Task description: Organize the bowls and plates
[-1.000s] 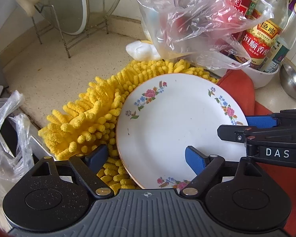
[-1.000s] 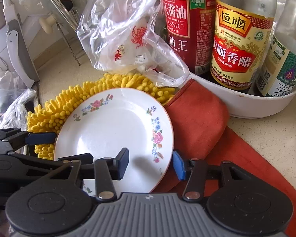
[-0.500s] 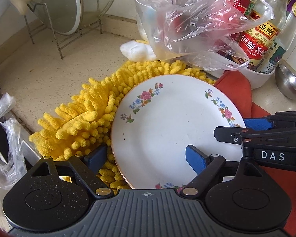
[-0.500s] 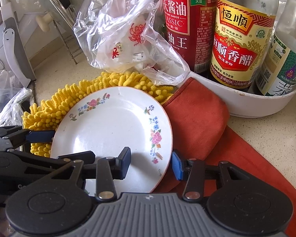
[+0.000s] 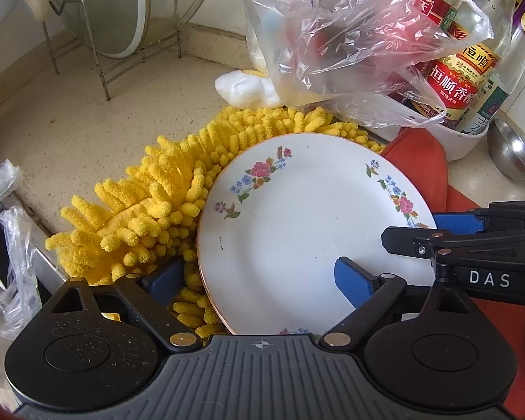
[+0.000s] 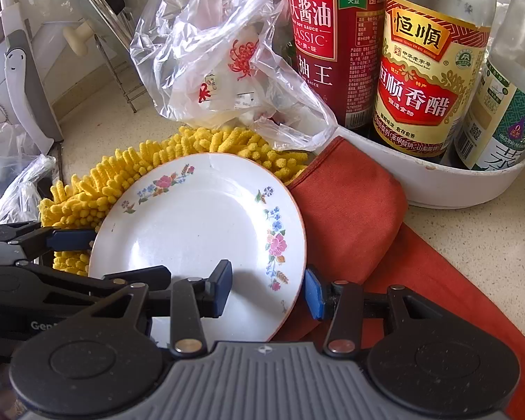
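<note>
Plate (image 5: pixel 297 231) rests on yellow mop pad (image 5: pixel 150 206) and red cloth (image 6: pixel 350 210) on counter (image 5: pixel 87 119). Left claw (image 5: pixel 259 280) straddles its left rim, jaws opening, wider than a second ago, not pressing. Right claw (image 6: pixel 267 288) straddles right rim, part open, unchanged.

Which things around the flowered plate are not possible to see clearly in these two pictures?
- Near rim of the plate: left wrist view, hidden behind the left tool body.
- What the plate rests on: both views, covered by the plate itself.
- Contents of the plastic bag: right wrist view, blurred by crumpled film.
- Metal ladle: left wrist view, cut off by the right edge.
</note>
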The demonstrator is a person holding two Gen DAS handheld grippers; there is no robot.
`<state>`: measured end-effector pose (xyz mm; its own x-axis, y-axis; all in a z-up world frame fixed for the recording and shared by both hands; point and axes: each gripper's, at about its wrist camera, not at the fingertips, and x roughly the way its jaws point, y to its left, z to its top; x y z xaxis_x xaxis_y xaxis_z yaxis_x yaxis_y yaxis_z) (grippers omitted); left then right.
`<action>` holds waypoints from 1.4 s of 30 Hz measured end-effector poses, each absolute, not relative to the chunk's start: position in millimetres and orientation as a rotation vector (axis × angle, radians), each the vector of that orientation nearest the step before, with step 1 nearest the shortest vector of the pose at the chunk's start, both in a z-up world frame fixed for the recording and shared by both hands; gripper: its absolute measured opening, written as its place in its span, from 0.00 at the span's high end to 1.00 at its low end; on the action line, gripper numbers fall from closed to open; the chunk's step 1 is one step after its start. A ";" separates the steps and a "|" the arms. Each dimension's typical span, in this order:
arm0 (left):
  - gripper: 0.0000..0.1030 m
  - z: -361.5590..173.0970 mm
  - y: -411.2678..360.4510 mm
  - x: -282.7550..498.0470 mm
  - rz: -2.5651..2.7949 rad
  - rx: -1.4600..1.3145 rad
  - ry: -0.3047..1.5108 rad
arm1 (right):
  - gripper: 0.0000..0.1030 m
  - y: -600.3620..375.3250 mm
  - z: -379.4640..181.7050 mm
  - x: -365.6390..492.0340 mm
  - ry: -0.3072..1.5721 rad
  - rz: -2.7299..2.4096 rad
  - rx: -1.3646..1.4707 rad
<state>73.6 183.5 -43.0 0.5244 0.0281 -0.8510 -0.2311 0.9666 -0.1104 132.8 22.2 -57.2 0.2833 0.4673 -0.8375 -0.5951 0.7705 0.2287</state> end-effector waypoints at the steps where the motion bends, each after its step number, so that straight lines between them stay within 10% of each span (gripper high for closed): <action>1: 0.07 -43.0 183.5 73.8 0.156 -0.221 1.008 | 0.58 22.1 -57.4 133.0 1.068 0.714 -0.137; 42: 0.00 -46.7 149.9 72.5 0.056 -0.110 0.995 | 0.61 -6.2 -65.9 116.7 1.079 0.655 -0.055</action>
<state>72.5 149.9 -46.7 0.5438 -0.0034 -0.8392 -0.0976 0.9930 -0.0673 116.7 -6.2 -65.9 0.3037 0.4681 -0.8298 -0.5196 0.8114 0.2676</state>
